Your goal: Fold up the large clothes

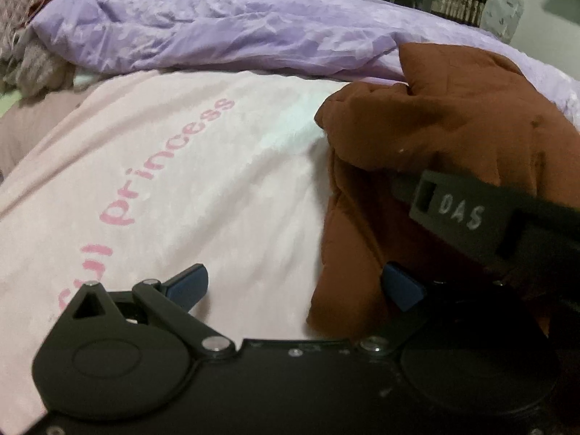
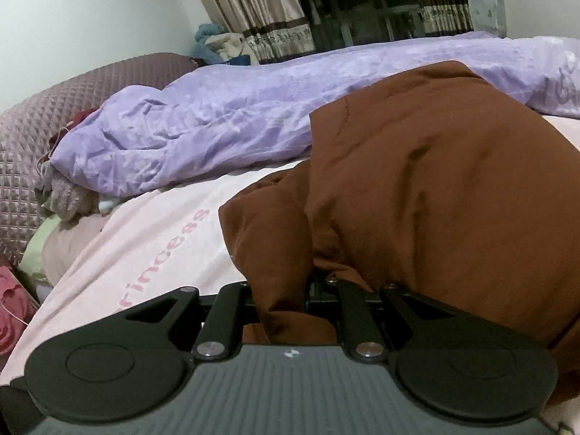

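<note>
Right wrist view shows the right gripper (image 2: 290,286) pinching the rust-brown padded garment (image 2: 435,181), the left gripper (image 1: 295,286) spread; lay the fold flat on the pale pink lettered sheet (image 1: 163,181).

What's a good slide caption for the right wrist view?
Right gripper shut on bunched rust-brown padded garment above pale pink lettered bedsheet.

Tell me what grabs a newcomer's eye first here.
The rust-brown garment bulges on the right of the bed, a fold pinched in the shut right tool. Beside it the pink sheet shows the word "princess", and a crumpled lilac quilt runs along the back. The left tool hangs open.
</note>
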